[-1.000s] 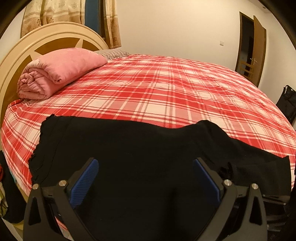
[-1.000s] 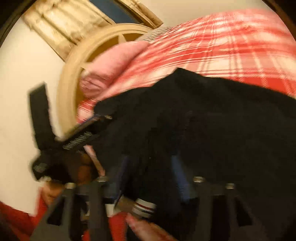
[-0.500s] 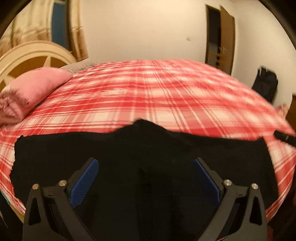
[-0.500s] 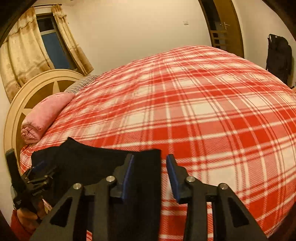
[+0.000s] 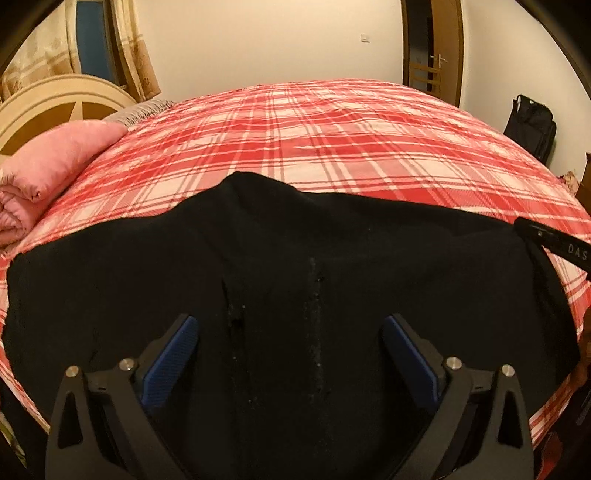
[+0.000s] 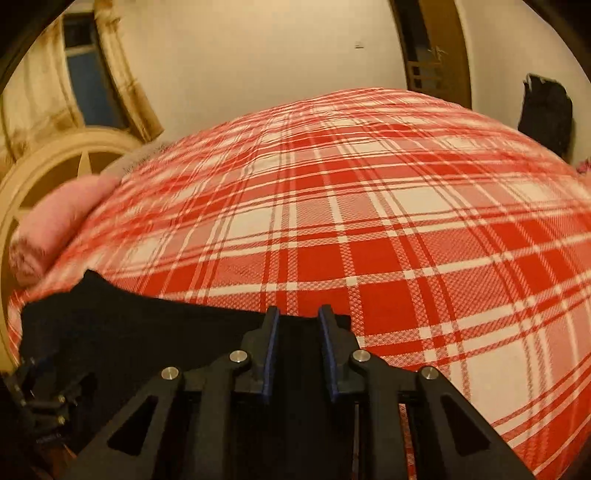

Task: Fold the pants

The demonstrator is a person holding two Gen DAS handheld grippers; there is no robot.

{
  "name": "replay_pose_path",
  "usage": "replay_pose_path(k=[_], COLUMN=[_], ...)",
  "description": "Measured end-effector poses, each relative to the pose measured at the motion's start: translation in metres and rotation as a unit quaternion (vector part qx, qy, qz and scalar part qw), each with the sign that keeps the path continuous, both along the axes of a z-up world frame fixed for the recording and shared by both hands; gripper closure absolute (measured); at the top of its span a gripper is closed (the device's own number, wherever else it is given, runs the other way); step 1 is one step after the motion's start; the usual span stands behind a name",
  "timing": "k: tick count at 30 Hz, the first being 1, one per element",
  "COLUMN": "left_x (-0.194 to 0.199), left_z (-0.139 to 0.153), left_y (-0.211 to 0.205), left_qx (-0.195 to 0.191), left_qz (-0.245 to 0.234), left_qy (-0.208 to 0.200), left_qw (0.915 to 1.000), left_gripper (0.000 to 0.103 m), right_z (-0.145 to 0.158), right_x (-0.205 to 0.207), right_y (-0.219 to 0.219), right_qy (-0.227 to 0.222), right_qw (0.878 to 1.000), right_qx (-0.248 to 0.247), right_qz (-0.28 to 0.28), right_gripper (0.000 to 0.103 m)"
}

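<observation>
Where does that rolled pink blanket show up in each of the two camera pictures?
Left wrist view: the pink blanket lies at the far left edge, by the headboard.
Right wrist view: it is again at the left edge, blurred.
Shared landmark: the cream headboard just behind it.

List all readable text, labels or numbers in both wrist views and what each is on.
"DAS": white letters on the black body of the right gripper, cut off by the frame edge in the left wrist view, so likely part of a longer word.
No other text reads: none shows on the black pants, the plaid bedspread, or the left gripper, and the wall plate is too small to tell.
</observation>
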State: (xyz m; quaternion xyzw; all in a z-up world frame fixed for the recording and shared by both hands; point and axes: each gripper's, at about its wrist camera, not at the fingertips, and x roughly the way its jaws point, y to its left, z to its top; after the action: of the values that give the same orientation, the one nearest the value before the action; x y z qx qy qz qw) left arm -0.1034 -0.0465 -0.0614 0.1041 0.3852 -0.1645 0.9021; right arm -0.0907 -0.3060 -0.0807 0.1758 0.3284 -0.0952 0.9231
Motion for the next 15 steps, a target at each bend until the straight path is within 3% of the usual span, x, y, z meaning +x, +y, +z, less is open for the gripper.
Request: replay_pose_path(k=[3,6,8,11,15], left_x=[0.001,0.003,0.005,0.013,0.02], left_z=[-0.001,0.006,0.014,0.028,0.037], left_y=[0.002,0.012,0.026,0.063,0.128], left_qx=[-0.009,-0.012,-0.02,-0.04,-0.055], left_qz=[-0.003,-0.003,0.007,0.048,0.143], left_qy=[0.006,0.004,-0.01,-0.023,-0.044], left_qw=[0.9999,0.9999,0.9997,0.9978,0.9872], left_gripper=[0.0,0.0,0.0,0.0,0.0], right_z=[0.01,0.032,0.041,0.042,0.033], right_x=[-0.007,-0.03,-0.035,-0.032,-0.024], right_y=[0.006,0.027,0.048,0.082,0.131], right_qy=[-0.002,-0.058,-0.066,-0.066,-0.063], right_qw=[1.0,0.997,0.994,0.99,0.978], right_qx=[-0.011,-0.034,-0.062,-0.061,-0.059], right_qz=[0.003,0.024,0.053,0.112,0.191], right_gripper=[0.08,0.079,0.079,0.079,0.079])
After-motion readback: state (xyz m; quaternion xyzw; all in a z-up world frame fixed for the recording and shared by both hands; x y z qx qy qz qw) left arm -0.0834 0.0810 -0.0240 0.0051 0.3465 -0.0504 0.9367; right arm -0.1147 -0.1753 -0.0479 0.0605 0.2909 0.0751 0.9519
